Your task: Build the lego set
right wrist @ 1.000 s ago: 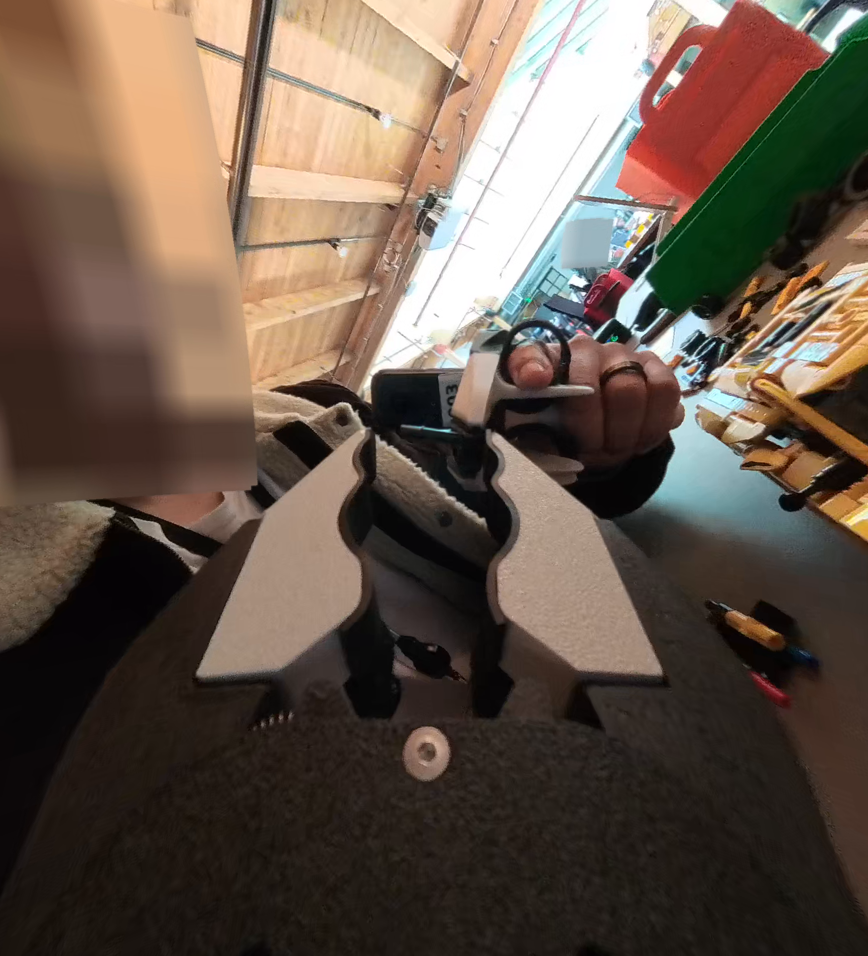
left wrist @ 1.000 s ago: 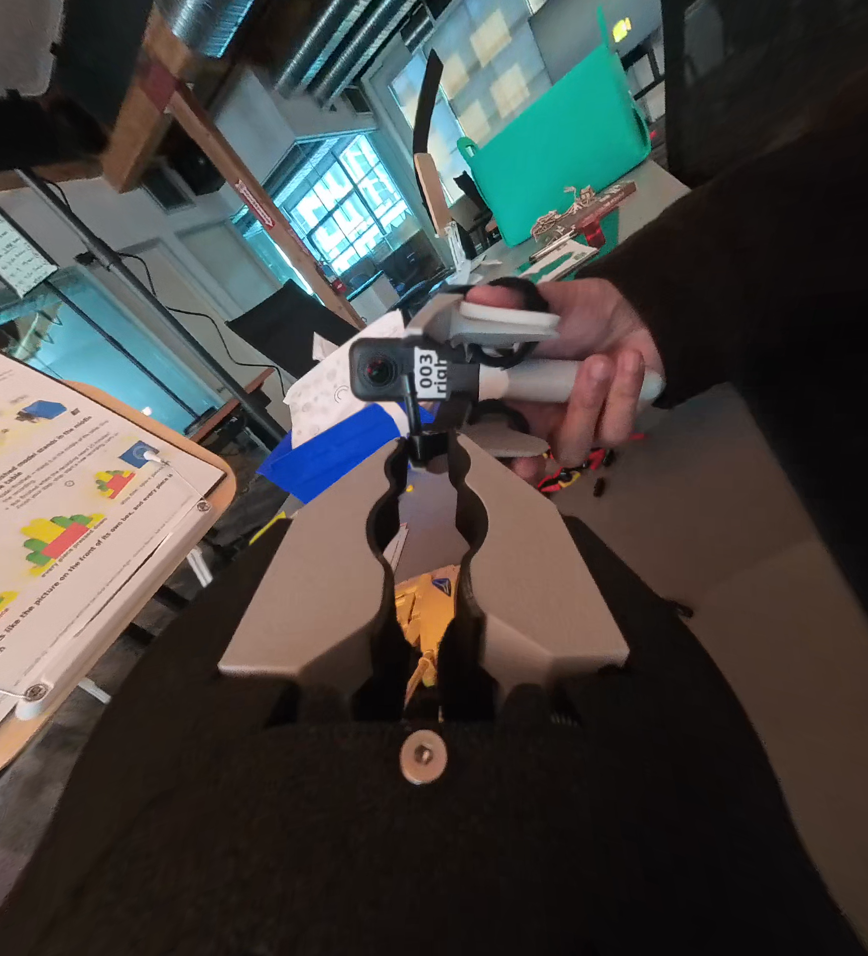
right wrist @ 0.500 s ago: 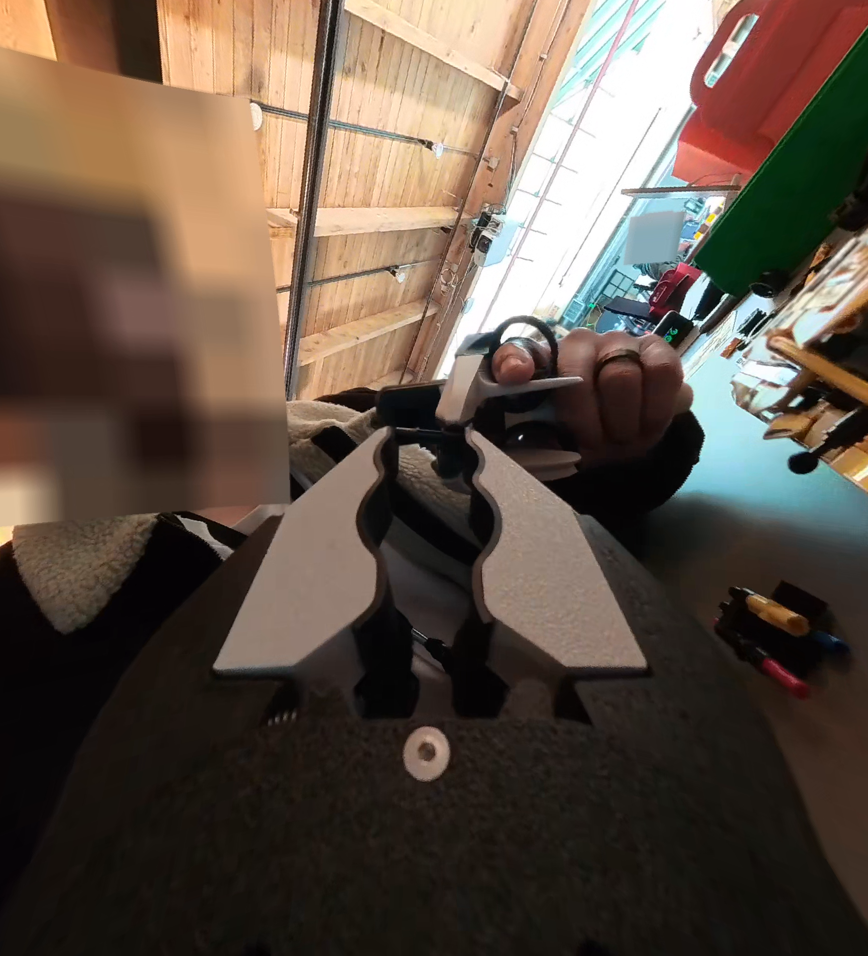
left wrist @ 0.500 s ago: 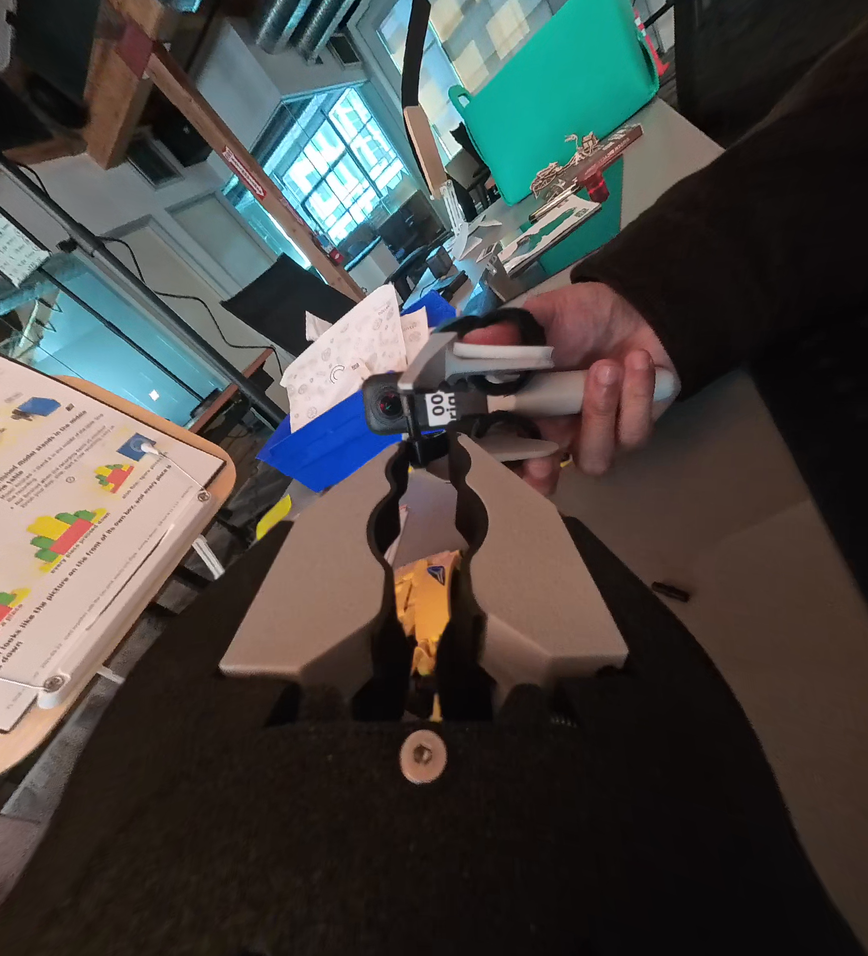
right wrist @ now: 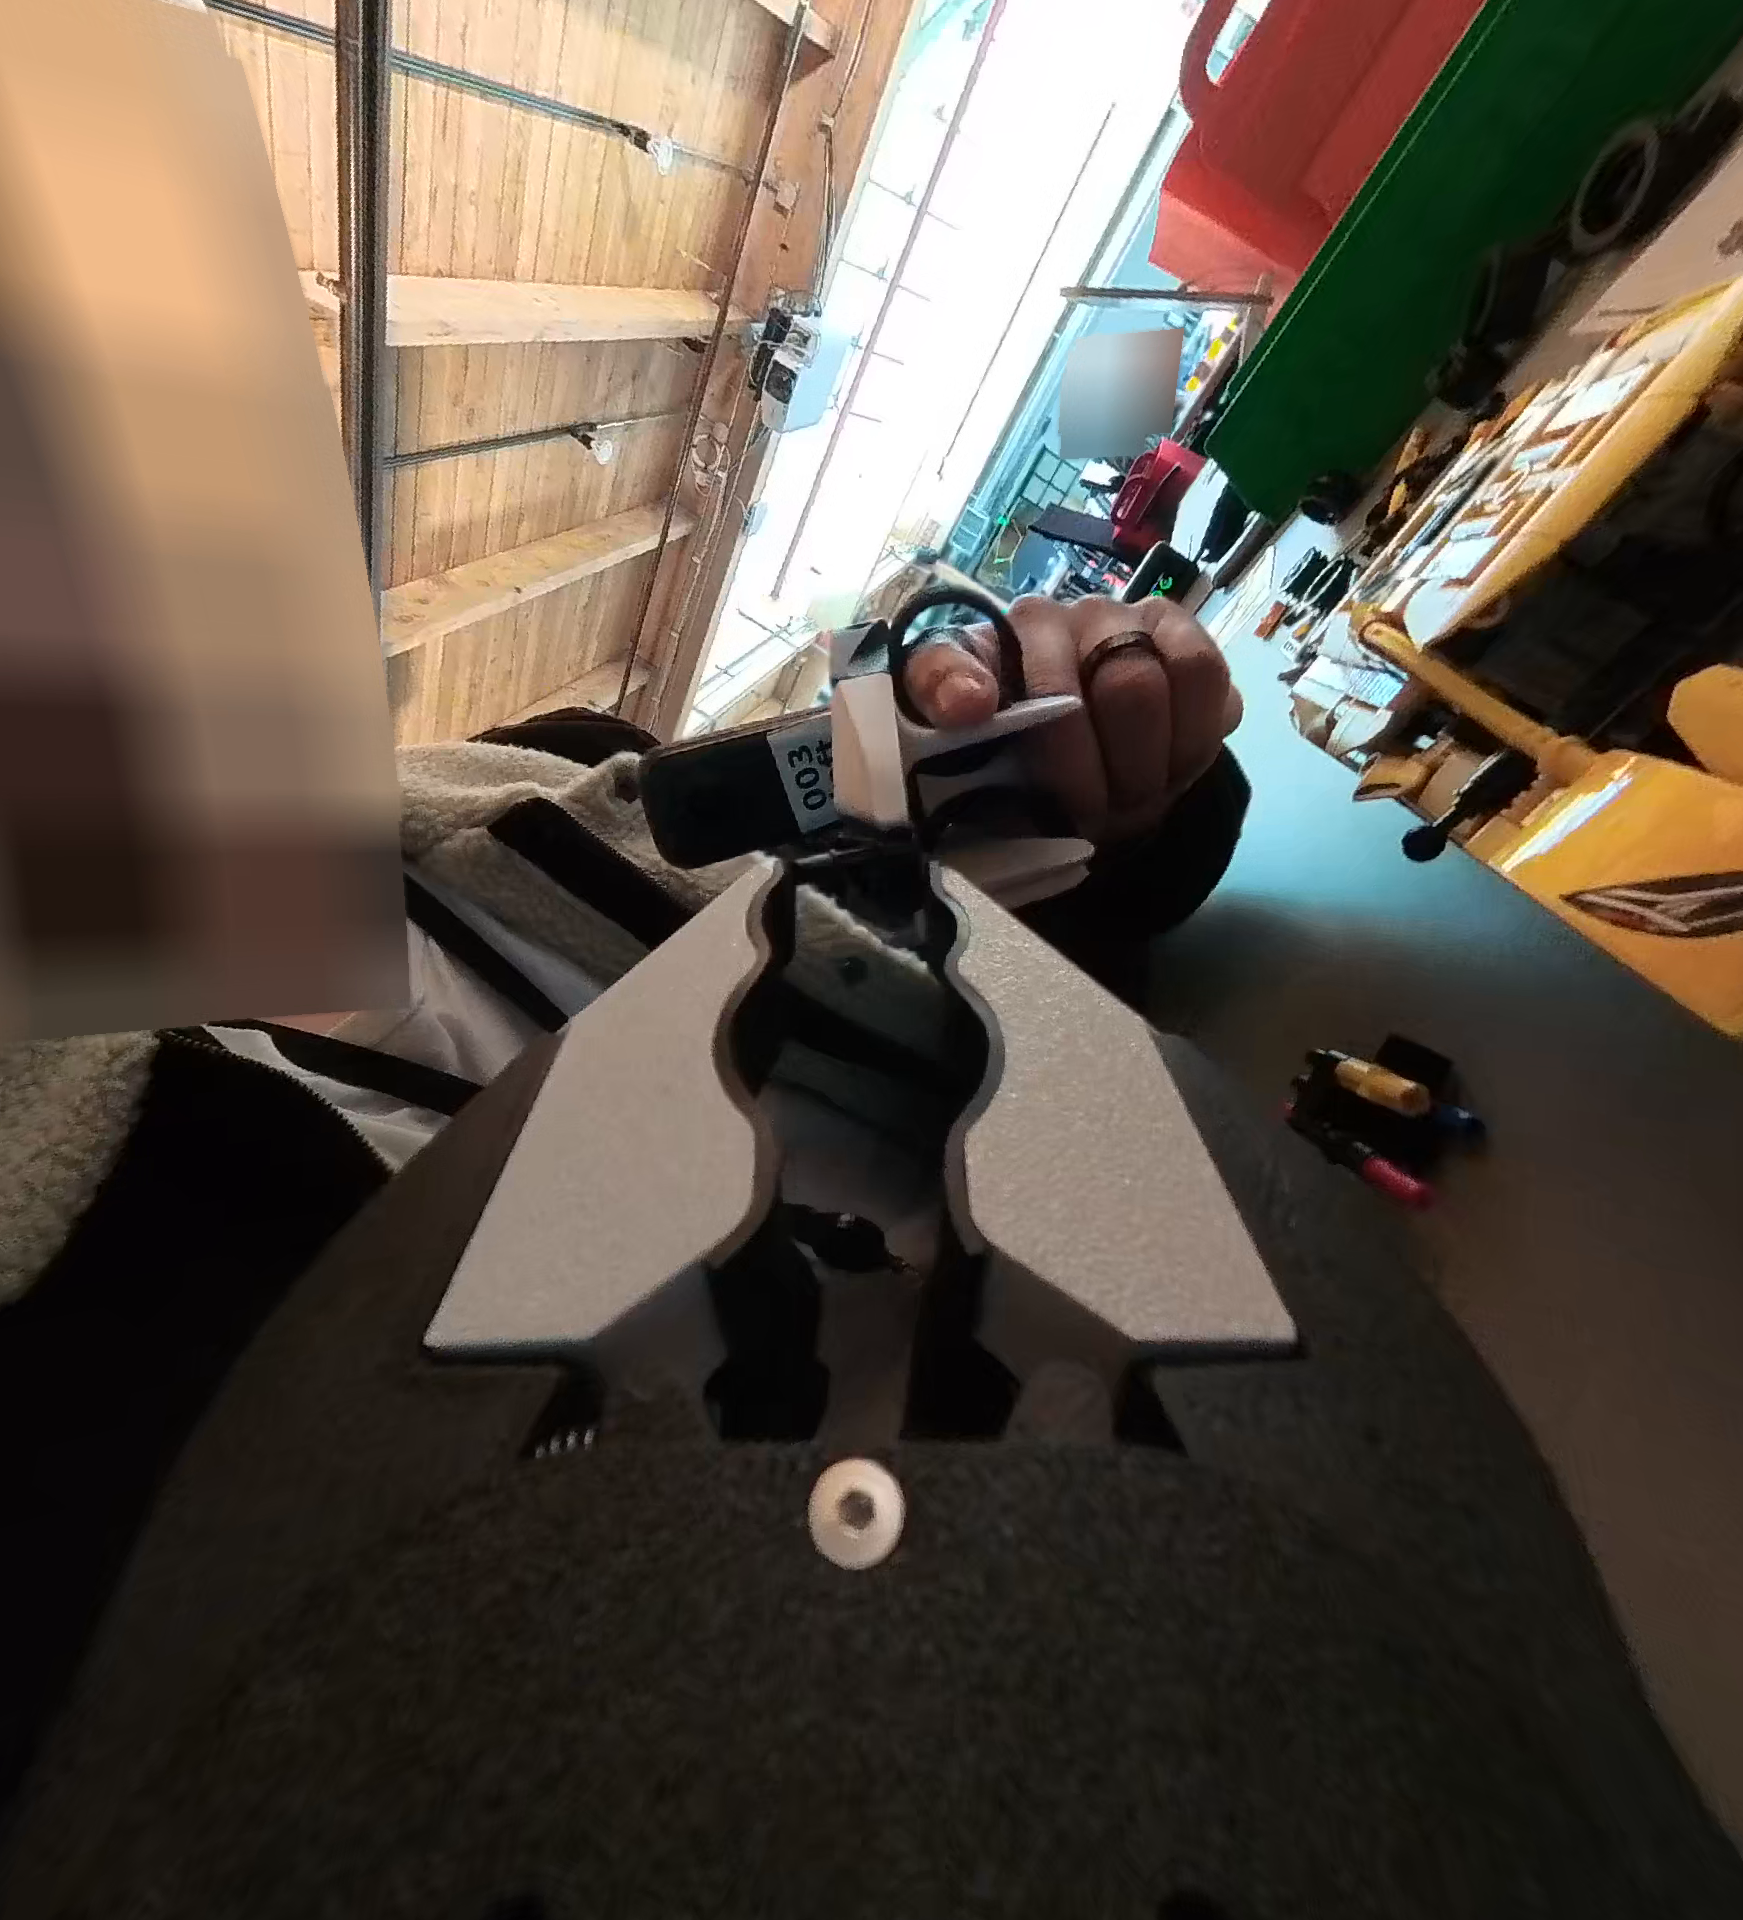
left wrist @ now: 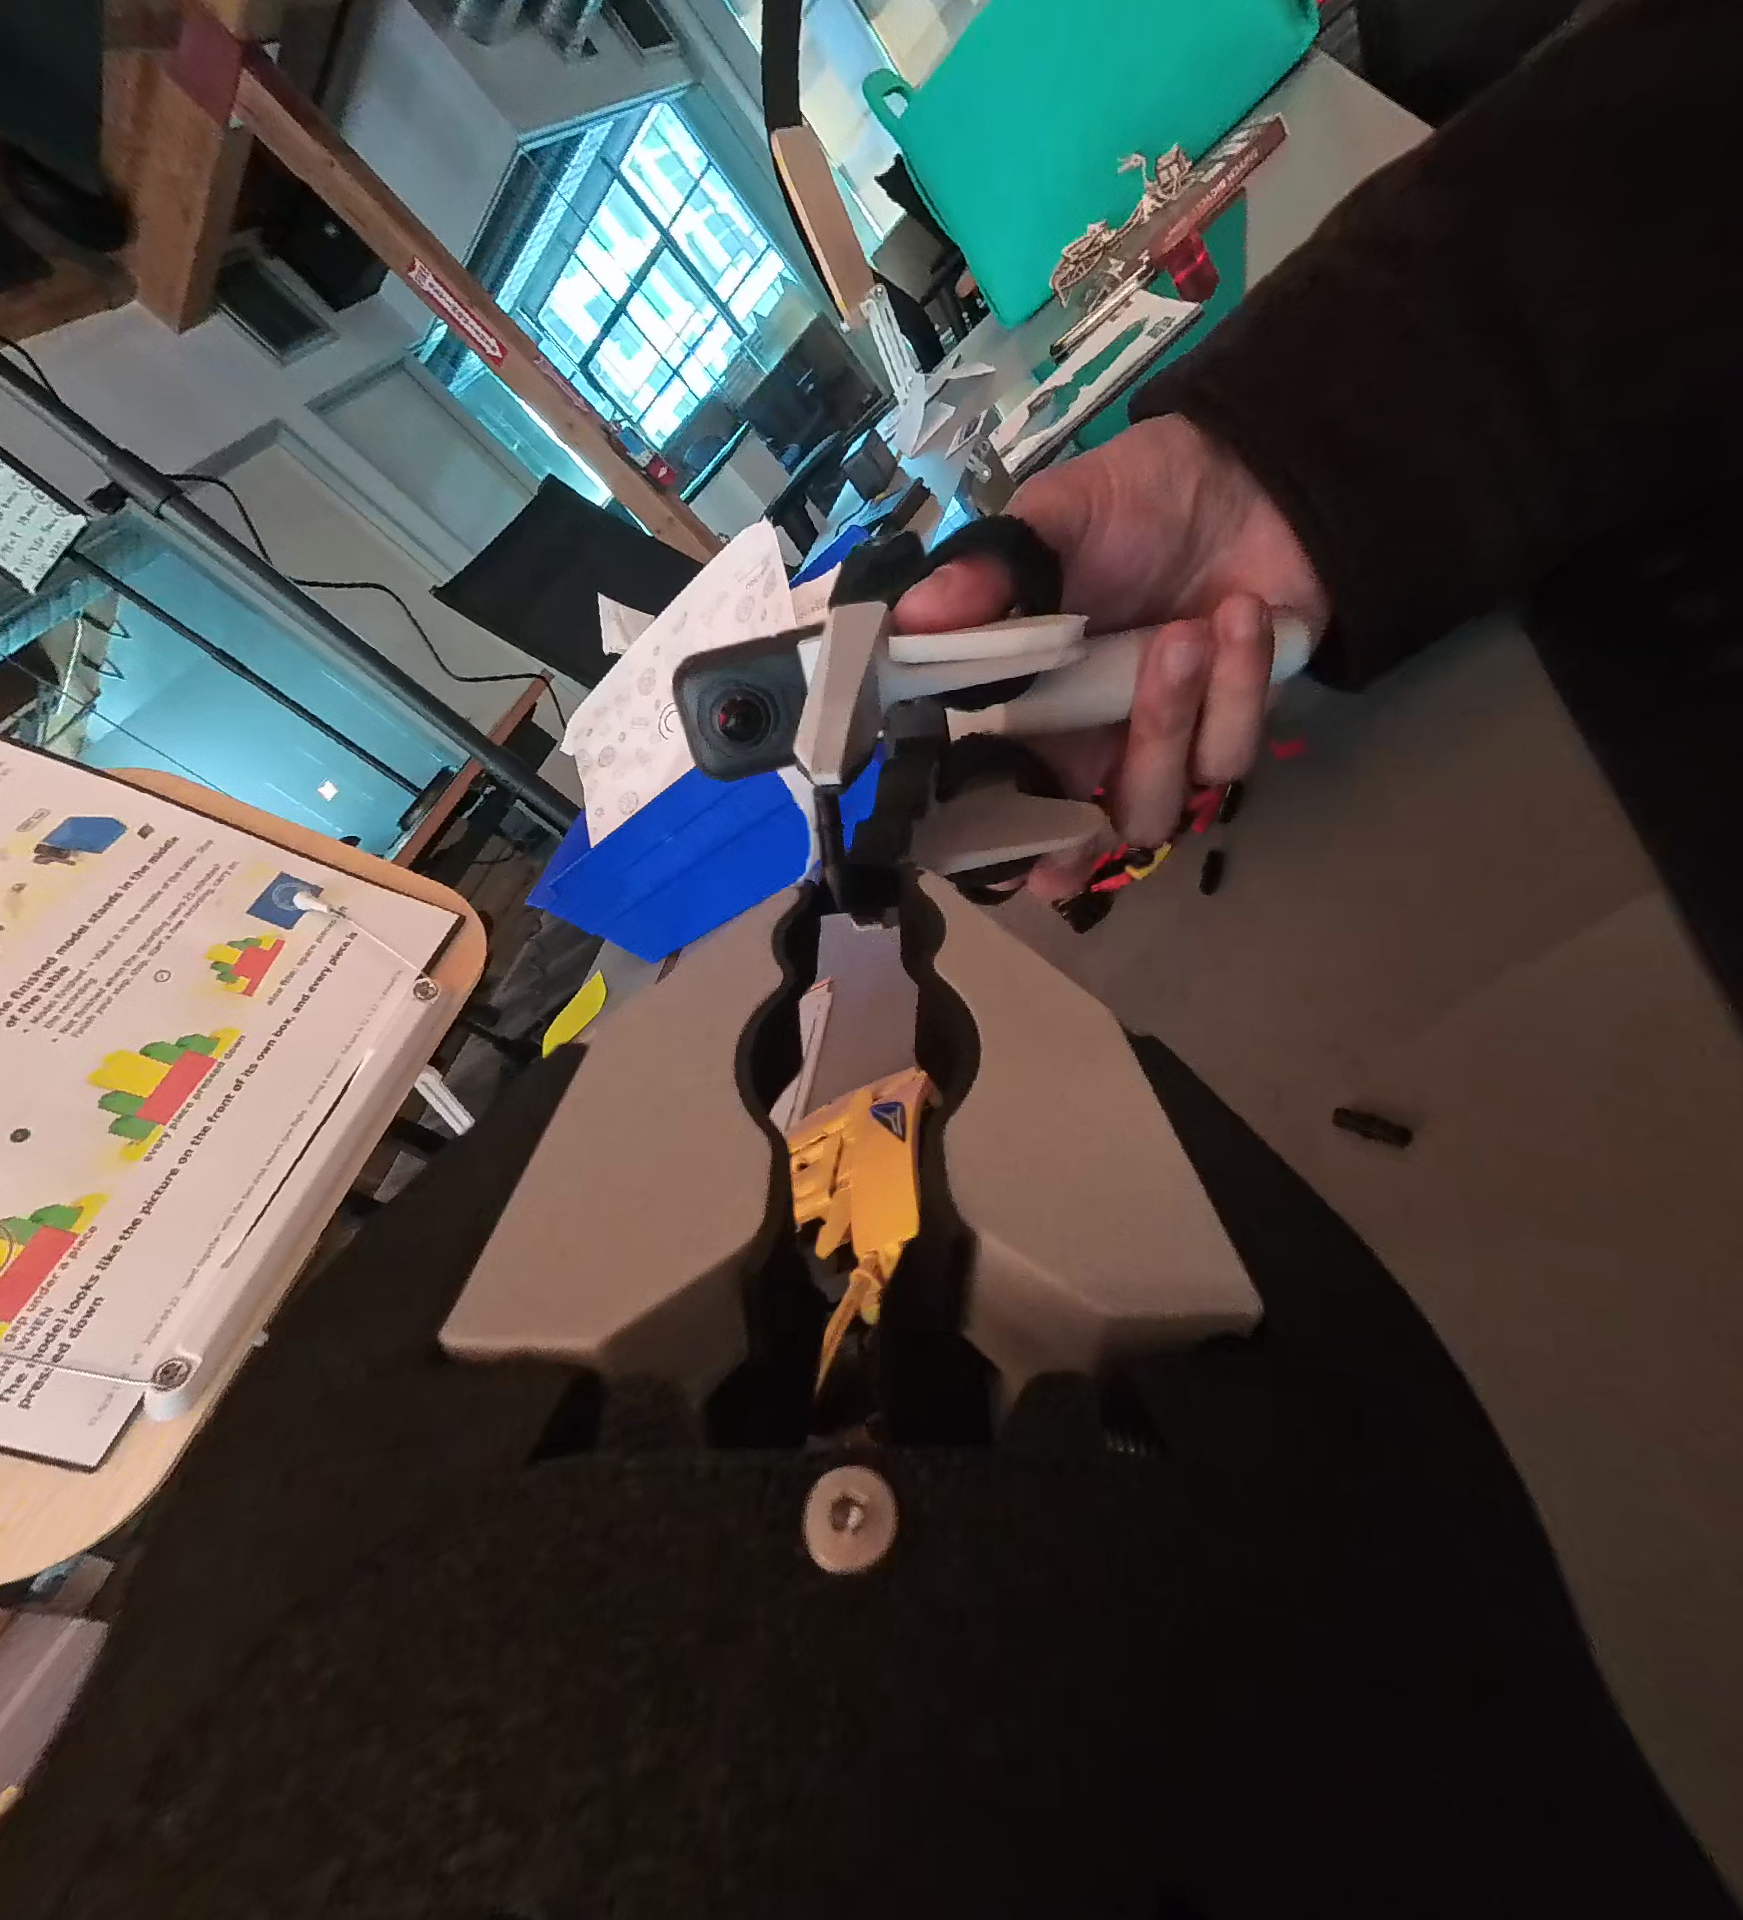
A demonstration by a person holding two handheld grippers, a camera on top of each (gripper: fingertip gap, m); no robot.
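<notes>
The left gripper [left wrist: 859, 902] and the right gripper [right wrist: 862, 896] are meeting tip to tip above the table [left wrist: 1469, 1039], both pinching a small black lego piece [left wrist: 862, 894] between their tips; each claw is standing nearly together, clamped on it. Below the right claw a few loose pieces [right wrist: 1376, 1117] are lying on the table, beside the yellow lego model [right wrist: 1625, 810].

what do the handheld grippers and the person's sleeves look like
Each gripper has two grey jaws with wavy inner edges on a black felt-like base with a silver screw. The far units carry a black camera, a grey handle and a black finger loop. Sleeves are dark; one hand wears a dark ring.
</notes>
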